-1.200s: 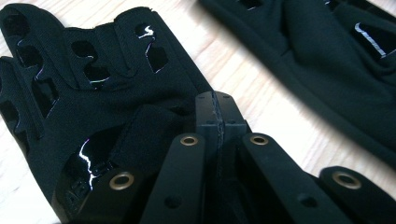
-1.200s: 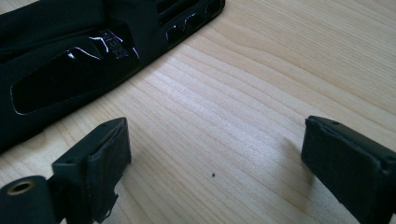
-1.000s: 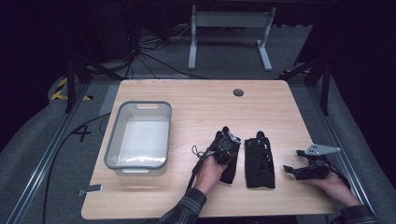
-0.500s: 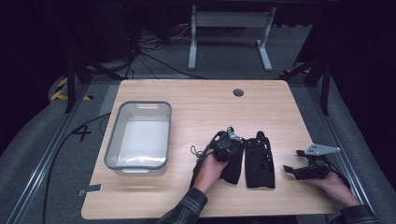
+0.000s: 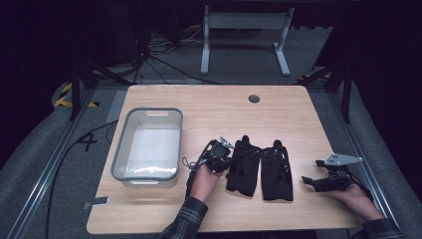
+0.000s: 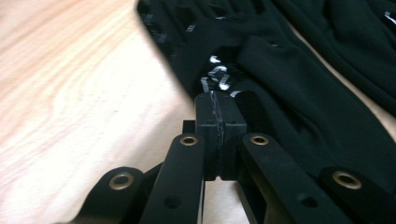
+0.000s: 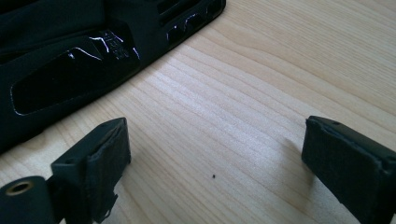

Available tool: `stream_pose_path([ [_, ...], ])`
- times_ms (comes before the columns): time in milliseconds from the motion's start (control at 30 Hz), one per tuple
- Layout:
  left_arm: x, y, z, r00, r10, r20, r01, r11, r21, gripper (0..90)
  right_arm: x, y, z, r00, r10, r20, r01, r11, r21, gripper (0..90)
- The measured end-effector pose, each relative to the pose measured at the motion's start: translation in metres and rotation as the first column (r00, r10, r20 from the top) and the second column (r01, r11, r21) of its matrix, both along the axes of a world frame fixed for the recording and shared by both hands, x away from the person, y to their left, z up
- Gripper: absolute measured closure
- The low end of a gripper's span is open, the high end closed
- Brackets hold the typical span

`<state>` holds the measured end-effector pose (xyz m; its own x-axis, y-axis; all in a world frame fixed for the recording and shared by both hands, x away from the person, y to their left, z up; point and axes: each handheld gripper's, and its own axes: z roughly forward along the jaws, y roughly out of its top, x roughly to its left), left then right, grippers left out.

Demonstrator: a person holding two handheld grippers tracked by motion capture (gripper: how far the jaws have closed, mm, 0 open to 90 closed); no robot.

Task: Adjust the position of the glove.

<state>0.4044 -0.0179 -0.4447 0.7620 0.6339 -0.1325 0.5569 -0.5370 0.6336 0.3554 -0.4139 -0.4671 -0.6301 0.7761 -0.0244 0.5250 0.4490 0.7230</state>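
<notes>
On a wooden table (image 5: pixel 209 107) with a grey bin (image 5: pixel 148 145) at its left, two black gloves lie side by side. The left gripper (image 5: pixel 225 155), jaws pressed together, appears to pinch the edge of the near glove (image 5: pixel 243 167), though the dark cloth hides how much is caught. A slow, low lift toward the bin would best test that hold. The other glove (image 5: pixel 276 169) lies untouched; the right gripper (image 5: pixel 311 181) rests apart, jaws spread wide over bare wood.
</notes>
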Motion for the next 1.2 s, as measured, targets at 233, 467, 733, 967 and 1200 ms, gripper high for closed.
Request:
stream_pose_path([
  [233,-0.012,-0.014,-0.002,0.9981,-0.059,-0.018,0.059,0.9982,0.005,89.8,0.0,0.0,0.0,1.0,0.0,-0.001,0.0,1.0,0.0,8.4],
  [467,-0.014,-0.016,0.0,0.9987,-0.051,0.003,0.051,0.9986,-0.018,82.9,0.0,0.0,0.0,1.0,0.0,-0.001,0.0,1.0,0.0,8.3],
  [733,0.004,-0.011,-0.004,0.9997,0.025,0.004,-0.025,0.9968,-0.076,67.9,0.0,0.0,0.0,1.0,0.003,-0.001,-0.003,1.0,-0.002,8.2],
  [967,0.006,-0.017,-0.011,0.9997,0.024,-0.003,-0.024,0.9992,-0.033,65.7,0.001,0.0,0.0,1.0,0.004,-0.001,-0.004,1.0,-0.002,8.2],
  [1200,0.001,-0.024,-0.011,0.9997,0.023,-0.006,-0.023,0.9997,-0.005,77.8,0.0,0.001,0.0,0.9998,0.019,0.004,-0.019,1.0,0.001,11.8],
])
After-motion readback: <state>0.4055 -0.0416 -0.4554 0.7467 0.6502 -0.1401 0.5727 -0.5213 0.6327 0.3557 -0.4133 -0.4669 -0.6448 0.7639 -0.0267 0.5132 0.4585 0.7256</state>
